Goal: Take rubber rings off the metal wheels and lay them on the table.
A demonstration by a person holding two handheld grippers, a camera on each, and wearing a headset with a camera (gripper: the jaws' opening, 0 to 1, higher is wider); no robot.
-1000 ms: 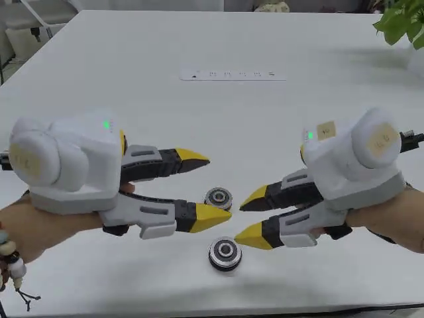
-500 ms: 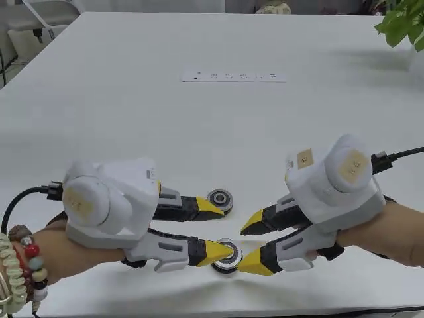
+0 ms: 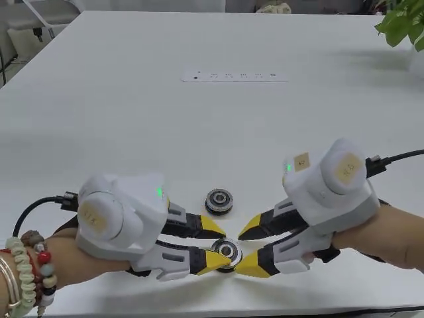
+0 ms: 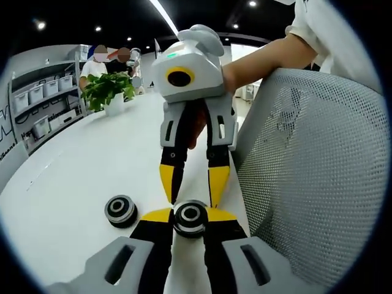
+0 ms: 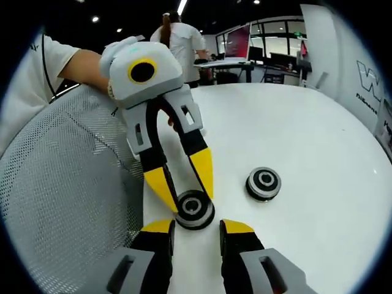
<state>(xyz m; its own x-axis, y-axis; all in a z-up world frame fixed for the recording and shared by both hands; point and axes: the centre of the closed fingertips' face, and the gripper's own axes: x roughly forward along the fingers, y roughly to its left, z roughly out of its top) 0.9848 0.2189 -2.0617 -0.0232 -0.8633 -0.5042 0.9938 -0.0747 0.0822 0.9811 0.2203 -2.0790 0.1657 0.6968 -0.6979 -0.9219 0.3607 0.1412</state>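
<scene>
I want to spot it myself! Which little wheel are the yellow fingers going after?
Look at the near edge of the white table, where the left gripper and right gripper point at each other. The near wheel sits right between their yellow fingers. Unlike it, the other wheel lies alone farther back, with no fingers around it.
</scene>
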